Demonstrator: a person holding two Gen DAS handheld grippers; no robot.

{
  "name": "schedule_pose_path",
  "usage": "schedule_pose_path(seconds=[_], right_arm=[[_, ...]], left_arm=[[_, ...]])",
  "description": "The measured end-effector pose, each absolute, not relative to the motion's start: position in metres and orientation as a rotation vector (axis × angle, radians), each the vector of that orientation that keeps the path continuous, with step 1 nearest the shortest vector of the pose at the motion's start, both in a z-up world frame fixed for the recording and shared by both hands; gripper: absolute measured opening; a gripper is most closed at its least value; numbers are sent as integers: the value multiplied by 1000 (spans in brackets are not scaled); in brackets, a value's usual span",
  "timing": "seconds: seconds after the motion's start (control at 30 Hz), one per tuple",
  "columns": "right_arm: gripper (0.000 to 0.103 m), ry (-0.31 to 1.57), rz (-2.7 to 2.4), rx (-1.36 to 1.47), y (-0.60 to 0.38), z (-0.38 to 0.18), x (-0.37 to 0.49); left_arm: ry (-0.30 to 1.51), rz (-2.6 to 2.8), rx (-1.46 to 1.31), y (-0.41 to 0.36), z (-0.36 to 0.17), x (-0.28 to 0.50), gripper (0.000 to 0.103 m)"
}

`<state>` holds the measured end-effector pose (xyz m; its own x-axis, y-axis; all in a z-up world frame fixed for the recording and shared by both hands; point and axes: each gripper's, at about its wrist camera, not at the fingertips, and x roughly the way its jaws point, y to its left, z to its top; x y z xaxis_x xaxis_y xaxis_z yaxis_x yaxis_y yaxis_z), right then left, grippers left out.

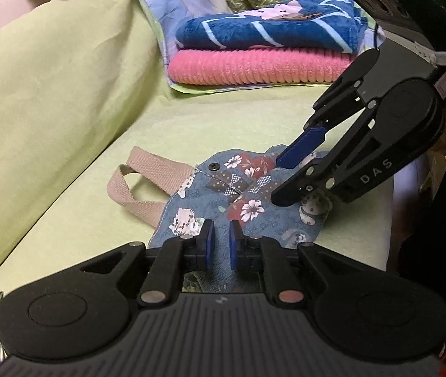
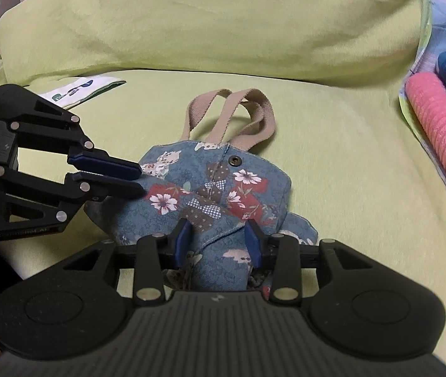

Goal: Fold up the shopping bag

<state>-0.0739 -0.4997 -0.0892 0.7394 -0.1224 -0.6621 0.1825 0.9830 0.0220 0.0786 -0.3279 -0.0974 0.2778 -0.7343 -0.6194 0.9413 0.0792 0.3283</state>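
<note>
A blue floral shopping bag lies crumpled and partly folded on a green sofa seat. Its beige handles point toward the backrest. My left gripper is at the bag's left edge, its pads close together with denim pinched between them. My right gripper is open over the near end of the bag. Its blue pads stand on either side of a raised fold without pressing it.
A folded blue blanket on a pink one sits on a patchwork cloth to the right. The green backrest rises behind the bag. A white printed cloth lies at the left. The seat edge drops off near the right gripper.
</note>
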Motion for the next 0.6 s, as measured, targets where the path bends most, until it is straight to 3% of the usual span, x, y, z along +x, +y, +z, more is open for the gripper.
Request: schedule_pose_path(seconds=[0.6], right_arm=[[35, 710, -171, 104, -499, -90, -78]], left_arm=[[377, -1236, 766, -334, -95, 74, 11]])
